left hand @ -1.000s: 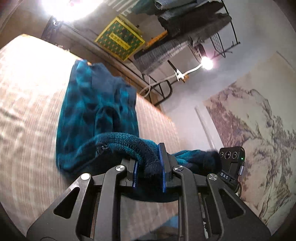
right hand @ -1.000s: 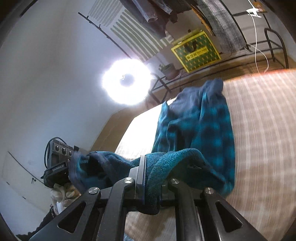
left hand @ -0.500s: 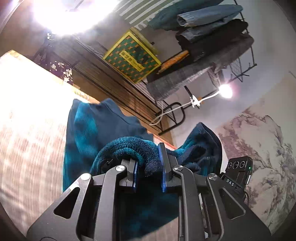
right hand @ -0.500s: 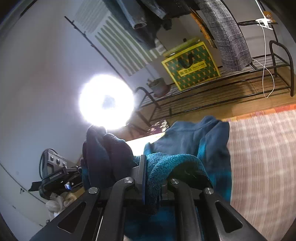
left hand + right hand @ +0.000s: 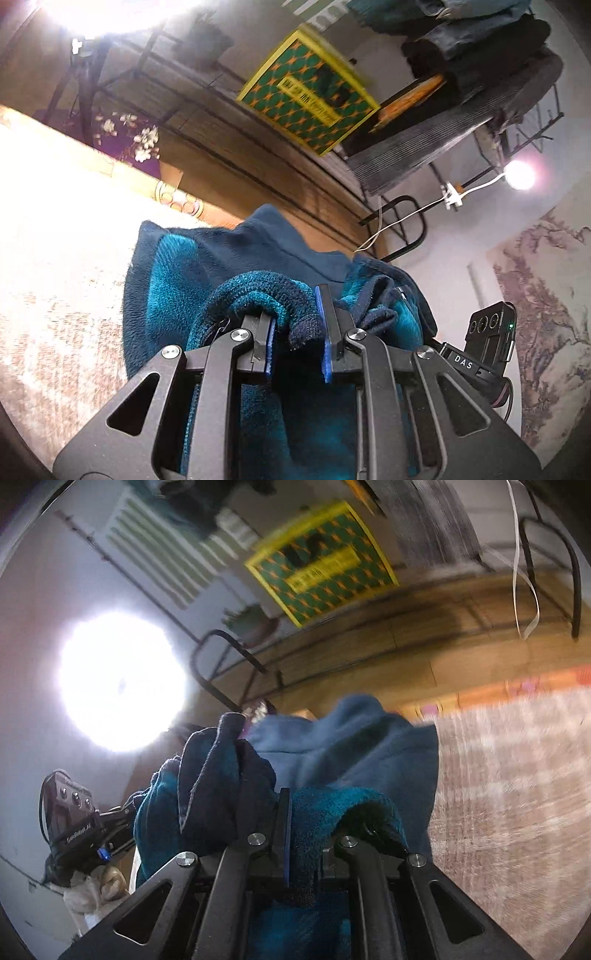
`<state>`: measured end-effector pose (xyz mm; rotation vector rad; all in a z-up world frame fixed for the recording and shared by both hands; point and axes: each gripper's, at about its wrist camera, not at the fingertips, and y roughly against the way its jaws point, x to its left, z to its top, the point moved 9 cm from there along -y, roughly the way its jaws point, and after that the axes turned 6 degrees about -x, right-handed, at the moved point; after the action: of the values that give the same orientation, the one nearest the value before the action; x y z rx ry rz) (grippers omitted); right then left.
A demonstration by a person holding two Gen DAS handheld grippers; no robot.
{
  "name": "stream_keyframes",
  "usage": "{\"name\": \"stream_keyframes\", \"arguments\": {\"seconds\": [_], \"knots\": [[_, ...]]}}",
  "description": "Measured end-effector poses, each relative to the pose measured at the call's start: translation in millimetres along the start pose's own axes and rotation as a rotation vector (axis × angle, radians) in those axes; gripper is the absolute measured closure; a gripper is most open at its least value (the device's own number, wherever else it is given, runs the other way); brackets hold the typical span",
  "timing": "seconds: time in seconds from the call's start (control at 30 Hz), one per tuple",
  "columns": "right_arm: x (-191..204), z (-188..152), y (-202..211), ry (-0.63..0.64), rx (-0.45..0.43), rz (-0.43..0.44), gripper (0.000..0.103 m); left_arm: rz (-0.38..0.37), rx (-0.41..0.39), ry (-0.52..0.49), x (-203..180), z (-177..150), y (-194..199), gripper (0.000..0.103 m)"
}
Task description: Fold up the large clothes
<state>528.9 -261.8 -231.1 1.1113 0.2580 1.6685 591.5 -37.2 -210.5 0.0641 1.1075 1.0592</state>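
Observation:
A teal and navy plaid fleece garment (image 5: 173, 295) lies on a pale checked cloth surface (image 5: 55, 266). My left gripper (image 5: 295, 332) is shut on a fold of its edge and holds it up over the rest of the garment. My right gripper (image 5: 303, 834) is shut on another fold of the same garment (image 5: 351, 746). Both held ends are close to the garment's far navy collar part. The other gripper shows at the side of each view: the right one (image 5: 487, 332), the left one (image 5: 74, 823).
Beyond the surface is a wooden floor with a black metal clothes rack (image 5: 461, 122) hung with dark clothes, a yellow and green bag (image 5: 306, 92), and bright lamps (image 5: 122, 686). A landscape wall hanging (image 5: 546, 295) is at right.
Both grippers have carried the held edge forward over the garment toward its far collar end. Less of the flat garment shows ahead; the rack and bag look nearer.

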Motion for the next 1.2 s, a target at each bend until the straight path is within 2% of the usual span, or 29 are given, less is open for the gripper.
{"name": "stream_keyframes", "arguments": {"seconds": [0.1, 0.2, 0.23, 0.3, 0.33, 0.37, 0.4, 0.43, 0.47, 0.5, 0.6, 0.63, 0.7, 0.8, 0.87, 1.0, 1.03, 1.07, 1.1, 1.13, 1.17, 1.2], "knots": [[-17, -3, -11, -0.118, 0.034, 0.054, 0.092, 0.0, 0.015, 0.032, 9, -3, -10, 0.085], [-30, 1, -7, -0.253, 0.049, 0.14, 0.086, -0.025, 0.031, 0.08, 13, 2, -10, 0.078], [-33, 3, -1, -0.295, 0.047, 0.168, 0.085, -0.031, 0.037, 0.092, 12, 3, -8, 0.076], [-37, 7, 9, -0.333, 0.023, 0.211, 0.076, -0.058, 0.033, 0.113, 9, 10, -3, 0.072], [-37, 9, 16, -0.34, 0.004, 0.228, 0.074, -0.072, 0.025, 0.117, 6, 13, 2, 0.067], [-36, 10, 23, -0.34, -0.009, 0.245, 0.068, -0.091, 0.013, 0.118, 3, 16, 6, 0.06], [-36, 11, 28, -0.338, -0.017, 0.26, 0.056, -0.1, 0.001, 0.114, 0, 20, 10, 0.055], [-36, 13, 35, -0.339, -0.034, 0.271, 0.046, -0.102, -0.018, 0.108, -2, 24, 14, 0.043], [-38, 16, 42, -0.344, -0.056, 0.268, 0.025, -0.103, -0.043, 0.106, -3, 31, 20, 0.04], [-41, 19, 48, -0.351, -0.085, 0.259, 0.018, -0.117, -0.056, 0.111, -4, 35, 25, 0.04], [-43, 28, 68, -0.353, -0.136, 0.291, 0.022, -0.109, -0.097, 0.061, -6, 49, 42, 0.04], [-44, 29, 76, -0.311, -0.155, 0.248, 0.022, -0.097, -0.109, 0.011, -6, 50, 49, 0.04], [-40, 25, 77, -0.187, -0.136, 0.15, 0.027, -0.048, -0.098, -0.086, -2, 45, 53, 0.04], [-30, 12, 69, 0.006, -0.1, 0.027, 0.032, 0.017, -0.013, -0.133, 21, 26, 43, 0.04], [-27, 2, 57, 0.082, -0.063, -0.022, 0.035, 0.013, 0.071, -0.106, 36, 7, 30, 0.04], [-29, -23, 33, 0.154, 0.01, -0.076, 0.037, -0.028, 0.154, -0.095, 38, -26, 12, 0.04], [-30, -26, 29, 0.17, 0.01, -0.093, 0.041, -0.026, 0.155, -0.106, 37, -29, 9, 0.047], [-30, -28, 26, 0.182, 0.012, -0.105, 0.059, -0.006, 0.149, -0.134, 35, -33, 6, 0.07], [-29, -31, 23, 0.183, 0.02, -0.103, 0.078, 0.024, 0.151, -0.17, 33, -37, 2, 0.086], [-29, -32, 23, 0.179, 0.019, -0.096, 0.083, 0.042, 0.144, -0.193, 30, -40, 1, 0.093], [-27, -33, 24, 0.181, 0.008, -0.097, 0.091, 0.063, 0.109, -0.22, 26, -40, 4, 0.095], [-23, -32, 28, 0.201, -0.008, -0.11, 0.093, 0.075, 0.057, -0.257, 19, -38, 12, 0.096]]}}
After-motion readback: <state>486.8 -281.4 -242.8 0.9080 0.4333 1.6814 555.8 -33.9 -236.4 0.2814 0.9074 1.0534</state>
